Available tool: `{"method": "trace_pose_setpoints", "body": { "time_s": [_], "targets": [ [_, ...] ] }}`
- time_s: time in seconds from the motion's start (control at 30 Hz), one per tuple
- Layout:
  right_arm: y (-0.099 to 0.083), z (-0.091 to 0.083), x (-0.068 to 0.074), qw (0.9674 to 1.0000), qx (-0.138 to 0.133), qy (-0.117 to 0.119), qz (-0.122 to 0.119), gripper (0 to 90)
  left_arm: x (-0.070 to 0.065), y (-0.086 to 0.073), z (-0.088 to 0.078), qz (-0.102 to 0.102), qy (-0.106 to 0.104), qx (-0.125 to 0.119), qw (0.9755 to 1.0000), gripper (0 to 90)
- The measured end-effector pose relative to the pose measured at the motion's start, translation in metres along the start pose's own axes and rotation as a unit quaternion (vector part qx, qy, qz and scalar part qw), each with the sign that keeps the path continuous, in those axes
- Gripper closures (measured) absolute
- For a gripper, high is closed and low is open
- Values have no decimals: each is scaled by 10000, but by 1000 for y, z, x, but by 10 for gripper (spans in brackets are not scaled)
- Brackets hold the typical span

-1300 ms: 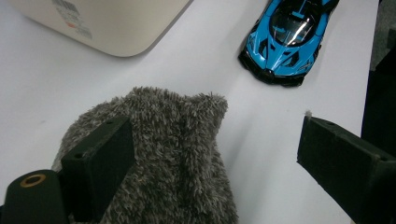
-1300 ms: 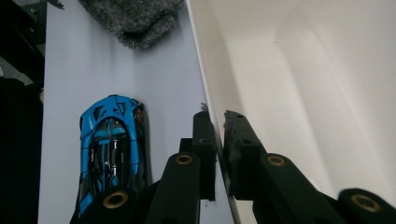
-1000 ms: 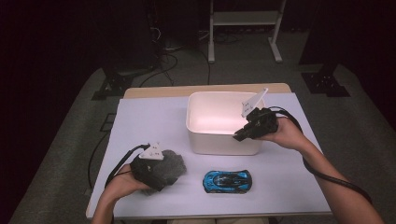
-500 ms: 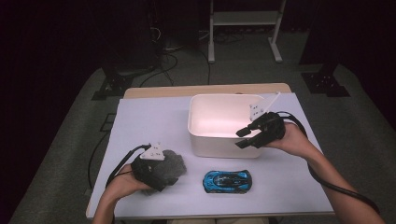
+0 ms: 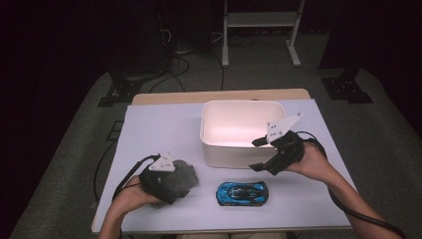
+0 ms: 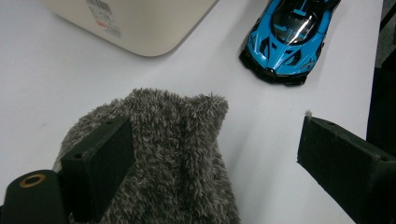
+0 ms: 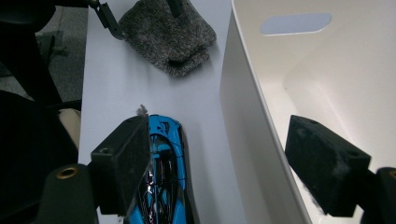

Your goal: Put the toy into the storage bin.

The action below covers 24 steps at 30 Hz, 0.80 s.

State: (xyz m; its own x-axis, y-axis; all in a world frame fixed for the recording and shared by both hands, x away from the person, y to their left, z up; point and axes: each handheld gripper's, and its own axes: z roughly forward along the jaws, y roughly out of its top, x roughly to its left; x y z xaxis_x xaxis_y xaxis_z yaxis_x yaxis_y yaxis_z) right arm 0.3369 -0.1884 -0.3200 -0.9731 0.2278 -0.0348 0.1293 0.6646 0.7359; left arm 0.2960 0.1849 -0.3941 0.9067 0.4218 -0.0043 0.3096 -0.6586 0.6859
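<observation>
A blue toy car lies on the white table near its front edge. It is also in the left gripper view. A grey fuzzy cloth lies to the car's left. My left gripper hangs over it, open: one jaw is above the cloth and the other is off to its side. My right gripper is open at the front right corner of the white bin. Its jaws straddle the bin's wall, with the car under the outer jaw.
The bin's inside holds nothing that I can see. The table's back part is bare white surface. Beyond the table are a dark floor, cables and a metal stand.
My right gripper has come back and down from over the bin's right rim to its front right corner, closer to the car. The left gripper and the cloth have stayed put.
</observation>
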Motion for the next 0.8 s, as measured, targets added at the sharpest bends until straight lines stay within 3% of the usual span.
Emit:
{"method": "trace_pose_setpoints", "body": {
  "time_s": [0.27,0.8],
  "targets": [
    [2,-7,13,9997,-84,193,-145,222,0,0,0,17,8,6,10000,103],
    [-12,35,35,9972,228,681,-190,176,-1,0,-2,47,24,-36,10000,103]
  ]
}}
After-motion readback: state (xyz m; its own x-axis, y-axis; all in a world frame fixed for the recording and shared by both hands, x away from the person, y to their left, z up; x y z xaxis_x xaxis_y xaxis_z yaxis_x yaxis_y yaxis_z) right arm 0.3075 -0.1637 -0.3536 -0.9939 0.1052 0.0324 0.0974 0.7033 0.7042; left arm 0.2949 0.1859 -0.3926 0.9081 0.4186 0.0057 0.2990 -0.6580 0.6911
